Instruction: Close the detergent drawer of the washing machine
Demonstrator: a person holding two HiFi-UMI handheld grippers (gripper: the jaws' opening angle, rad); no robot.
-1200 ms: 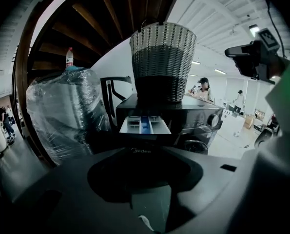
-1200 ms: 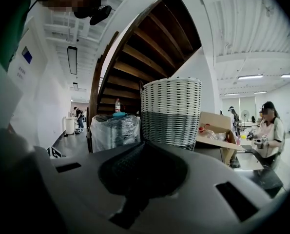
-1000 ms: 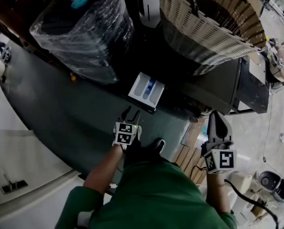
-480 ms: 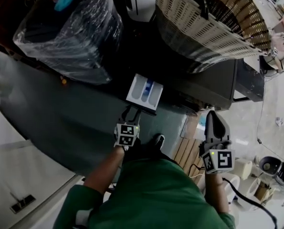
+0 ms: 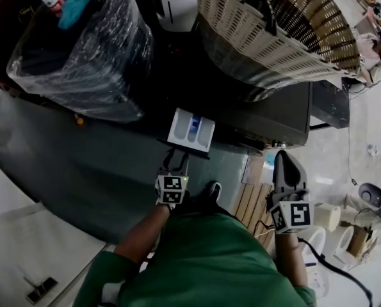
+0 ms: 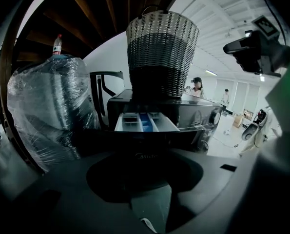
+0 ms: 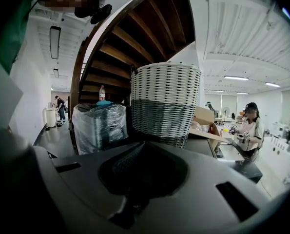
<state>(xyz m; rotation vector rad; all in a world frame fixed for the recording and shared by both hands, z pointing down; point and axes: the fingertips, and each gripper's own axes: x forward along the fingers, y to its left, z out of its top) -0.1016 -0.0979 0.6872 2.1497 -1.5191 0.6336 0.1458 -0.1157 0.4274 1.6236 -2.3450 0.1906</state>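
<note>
The white detergent drawer (image 5: 191,130) with its blue middle compartment stands pulled out of the dark washing machine (image 5: 273,117). My left gripper (image 5: 176,155) is open, its two dark fingers spread just in front of the drawer's front edge; whether they touch it I cannot tell. In the left gripper view the drawer (image 6: 145,122) lies straight ahead above the jaws (image 6: 145,174). My right gripper (image 5: 286,166) is shut with nothing in it and hangs lower right, beside the machine. The right gripper view shows its dark pads (image 7: 140,172) pressed together.
A large woven basket (image 5: 273,31) sits on top of the machine. A bulky plastic-wrapped object (image 5: 81,50) stands to the left, with a bottle on it. A wooden pallet (image 5: 254,206) lies by my feet. Small appliances (image 5: 372,197) and people are at the right.
My left gripper has moved forward, closing the gap to the drawer's front edge. The right gripper stays about where it was, still shut.
</note>
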